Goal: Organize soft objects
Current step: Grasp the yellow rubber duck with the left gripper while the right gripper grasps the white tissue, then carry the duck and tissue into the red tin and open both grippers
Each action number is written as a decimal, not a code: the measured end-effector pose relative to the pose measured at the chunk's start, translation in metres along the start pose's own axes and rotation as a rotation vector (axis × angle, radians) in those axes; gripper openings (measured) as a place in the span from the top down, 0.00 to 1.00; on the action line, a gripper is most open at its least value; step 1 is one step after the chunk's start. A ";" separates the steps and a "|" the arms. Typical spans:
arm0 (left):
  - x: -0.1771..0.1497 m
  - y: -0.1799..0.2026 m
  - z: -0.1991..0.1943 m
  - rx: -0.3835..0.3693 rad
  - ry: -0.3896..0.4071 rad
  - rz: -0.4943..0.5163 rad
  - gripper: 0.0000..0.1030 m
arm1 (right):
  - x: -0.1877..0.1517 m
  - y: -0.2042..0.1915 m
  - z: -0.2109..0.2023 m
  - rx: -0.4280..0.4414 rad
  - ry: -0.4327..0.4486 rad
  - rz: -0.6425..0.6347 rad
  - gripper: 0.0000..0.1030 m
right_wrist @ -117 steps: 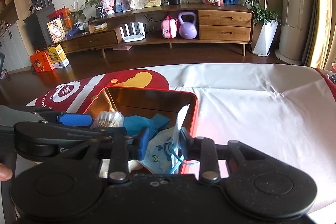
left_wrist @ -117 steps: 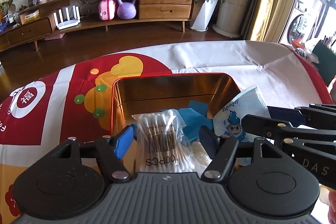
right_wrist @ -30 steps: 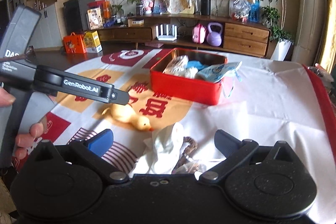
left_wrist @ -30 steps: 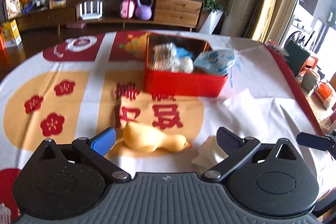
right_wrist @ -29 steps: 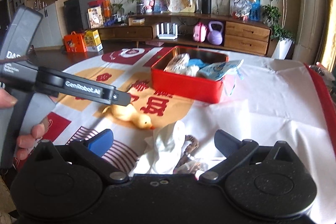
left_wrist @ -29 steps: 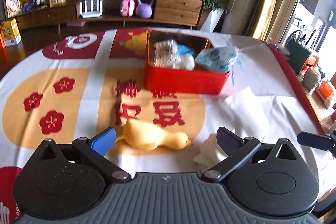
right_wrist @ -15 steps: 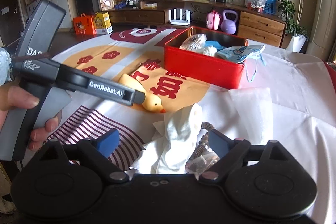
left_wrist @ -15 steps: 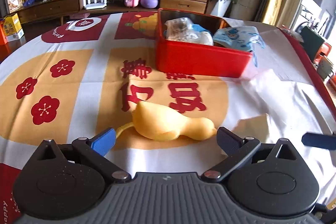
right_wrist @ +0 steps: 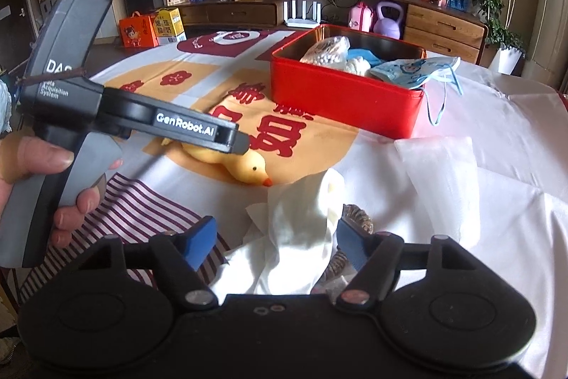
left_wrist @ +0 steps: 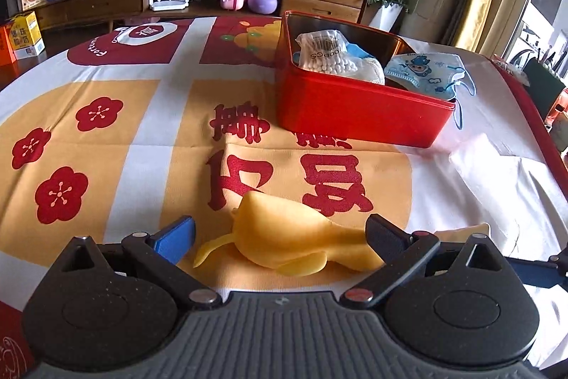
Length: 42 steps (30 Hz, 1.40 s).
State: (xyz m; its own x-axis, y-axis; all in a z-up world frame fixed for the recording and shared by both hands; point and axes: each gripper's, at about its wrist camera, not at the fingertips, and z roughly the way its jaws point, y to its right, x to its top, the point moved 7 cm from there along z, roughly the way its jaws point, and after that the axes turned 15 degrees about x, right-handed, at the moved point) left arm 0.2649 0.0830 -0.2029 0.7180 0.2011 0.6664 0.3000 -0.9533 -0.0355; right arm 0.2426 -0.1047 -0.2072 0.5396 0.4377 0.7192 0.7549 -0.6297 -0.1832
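Claws have dropped: your left claw (left_wrist: 280, 235) gapes around the duck (left_wrist: 294, 240); your right claw (right_wrist: 275, 242) is closing around the tissue (right_wrist: 294, 229).

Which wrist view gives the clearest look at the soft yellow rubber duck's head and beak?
The right wrist view: the soft yellow rubber duck shows its eye and orange beak there, though the left gripper covers much of its body. The left wrist view shows the duck from behind, between open fingers, its head hidden behind the right-hand finger.
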 end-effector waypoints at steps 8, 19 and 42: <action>0.002 0.002 0.001 -0.039 0.012 -0.015 0.14 | -0.004 0.005 0.007 -0.019 -0.018 0.013 0.50; 0.006 0.001 -0.006 -0.021 0.043 -0.015 0.60 | -0.004 0.005 0.004 -0.048 -0.007 0.008 0.78; 0.012 0.001 -0.072 -0.052 0.104 0.010 0.66 | 0.027 -0.011 -0.068 -0.045 0.158 0.019 0.90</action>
State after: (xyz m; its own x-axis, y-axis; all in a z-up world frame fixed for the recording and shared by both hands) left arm 0.2290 0.0687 -0.1413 0.6511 0.1695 0.7398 0.2582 -0.9661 -0.0059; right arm 0.2234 -0.1296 -0.1398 0.4858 0.3211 0.8129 0.7254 -0.6670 -0.1701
